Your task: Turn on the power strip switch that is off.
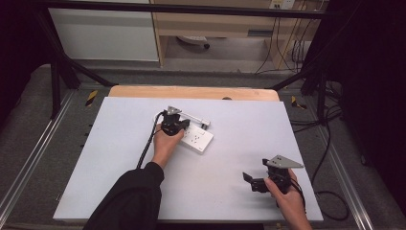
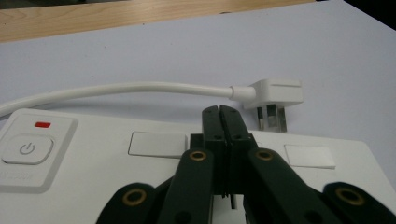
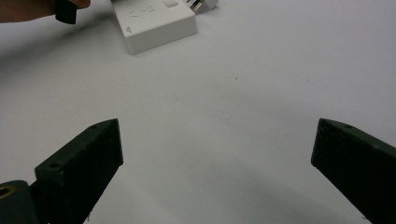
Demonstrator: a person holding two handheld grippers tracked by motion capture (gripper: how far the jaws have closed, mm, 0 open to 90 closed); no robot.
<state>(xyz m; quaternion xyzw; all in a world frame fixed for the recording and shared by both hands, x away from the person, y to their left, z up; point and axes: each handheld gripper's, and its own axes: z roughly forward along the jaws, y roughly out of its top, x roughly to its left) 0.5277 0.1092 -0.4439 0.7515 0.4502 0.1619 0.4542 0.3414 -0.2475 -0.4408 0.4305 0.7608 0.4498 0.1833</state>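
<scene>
- The white power strip (image 1: 197,138) lies flat near the middle of the bench (image 1: 119,158), on its light sheet.
- The left claw (image 2: 219,110) is over the power strip, its jaws pressed tight together with nothing between them. The tip points down at the top face of the strip, near the sockets.
- The white plug (image 2: 275,93) lies on the bench just behind the power strip, on its far side. Its metal pins point toward the strip, but they are not in any socket. Its white cord (image 2: 126,89) runs along the back of the strip and off to the side.
- The power button (image 2: 28,149) is at one end of the strip, with a small red mark (image 2: 42,124) just above it.
- The right claw (image 3: 215,154) is well apart from the power strip, near the person's edge of the bench. Its jaws are wide and hold nothing.
- I think the left claw is holding the strip down – that keeps it from sliding.
- To do this well, press straight down and gently, so the strip does not tip or skid.
- Keep the tip off the button – a push there could switch it.
- The right claw could then come over for the plug, taking it by its body and not by the cord.
</scene>
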